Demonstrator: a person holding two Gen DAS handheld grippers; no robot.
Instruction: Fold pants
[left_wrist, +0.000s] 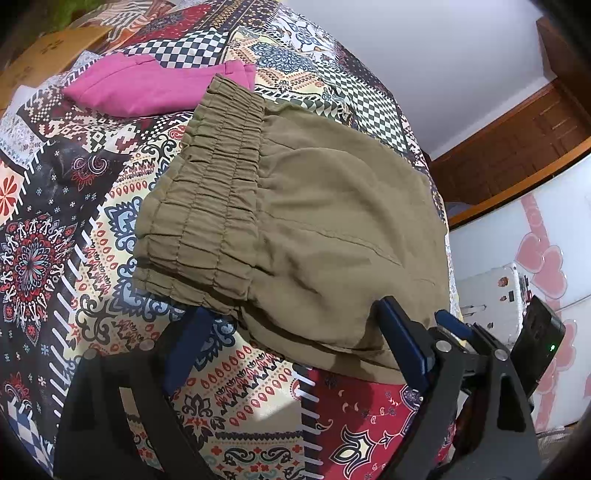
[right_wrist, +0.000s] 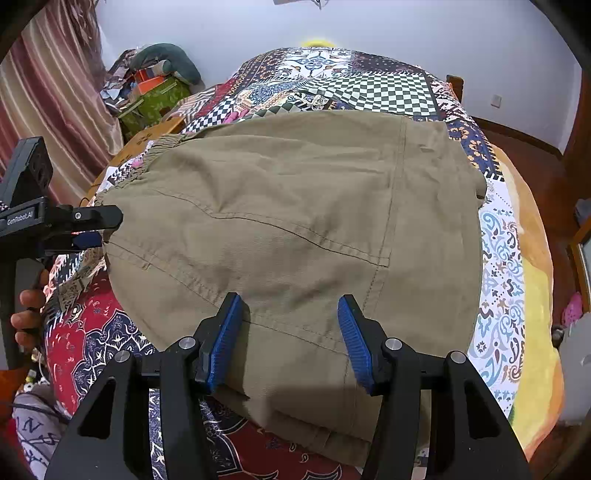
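Olive-khaki pants (left_wrist: 295, 221) lie folded in layers on a patchwork bedspread (left_wrist: 55, 240), with the elastic waistband (left_wrist: 207, 206) on the left of the left wrist view. My left gripper (left_wrist: 295, 321) is open at the near edge of the pants, its fingers on either side of the fabric corner. The pants (right_wrist: 288, 221) fill the right wrist view. My right gripper (right_wrist: 291, 306) is open just above their near folded edge, holding nothing. The left gripper (right_wrist: 92, 229) also shows at the pants' left edge there.
A folded magenta garment (left_wrist: 147, 88) lies beyond the waistband. A cardboard box (left_wrist: 48, 48) sits past it. Clutter and a green box (right_wrist: 155, 96) stand beside the bed near a curtain (right_wrist: 48, 103). The bed's right edge (right_wrist: 535, 295) drops to a wooden floor.
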